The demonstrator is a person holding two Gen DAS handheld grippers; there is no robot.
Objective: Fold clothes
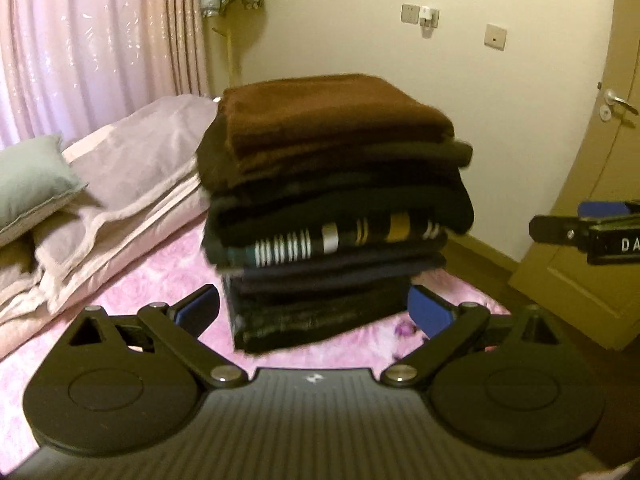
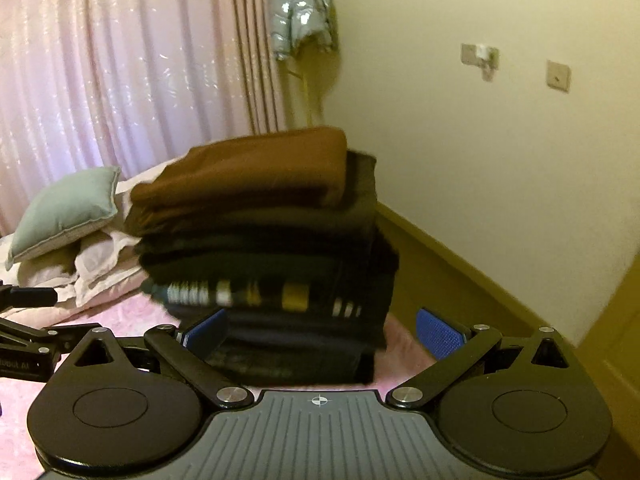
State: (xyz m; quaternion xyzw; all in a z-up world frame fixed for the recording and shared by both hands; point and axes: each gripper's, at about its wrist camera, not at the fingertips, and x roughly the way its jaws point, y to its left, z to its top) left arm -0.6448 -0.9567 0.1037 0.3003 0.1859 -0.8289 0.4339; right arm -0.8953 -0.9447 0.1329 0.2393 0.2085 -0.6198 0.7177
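A tall stack of folded clothes (image 1: 336, 208) stands on the pink bedspread (image 1: 160, 280), near the bed's wall-side edge, with the pillows (image 1: 132, 168) behind it. It looks soft and fairly heavy as a whole, and the upper layers overhang and lean a little, so I'd judge it best taken low, from both sides at the bottom layers, rather than by the brown top piece (image 1: 332, 112).

I count roughly eight folded garments, though the dark ones blur together; one striped garment (image 1: 344, 240) sits mid-stack.

The left gripper (image 1: 314, 312) is spread wide, empty, its blue pads flanking the stack's base. The right gripper (image 2: 320, 332) is likewise wide and empty.
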